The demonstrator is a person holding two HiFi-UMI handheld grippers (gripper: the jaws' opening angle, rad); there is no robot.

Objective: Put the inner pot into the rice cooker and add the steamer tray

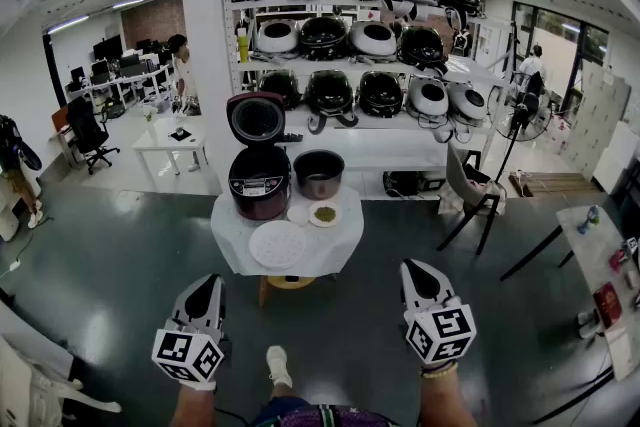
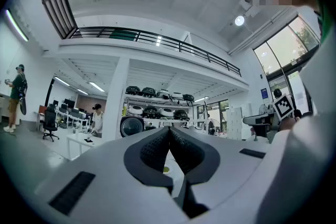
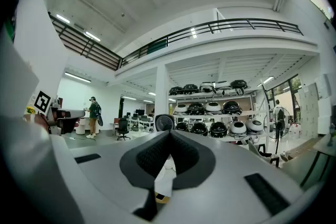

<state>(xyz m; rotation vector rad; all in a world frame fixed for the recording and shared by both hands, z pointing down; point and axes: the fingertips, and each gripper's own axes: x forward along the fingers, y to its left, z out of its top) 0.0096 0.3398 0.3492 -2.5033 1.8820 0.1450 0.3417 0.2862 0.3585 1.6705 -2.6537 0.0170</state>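
Your left gripper and right gripper point level, jaws clenched on nothing. Desk: inner pot upright, mouth up, beside open-lidded rice cooker; steamer tray flat.

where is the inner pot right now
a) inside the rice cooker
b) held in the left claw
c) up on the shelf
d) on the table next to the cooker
d: the inner pot stands on the table just to the right of the rice cooker, whose lid is up, as the head view shows.
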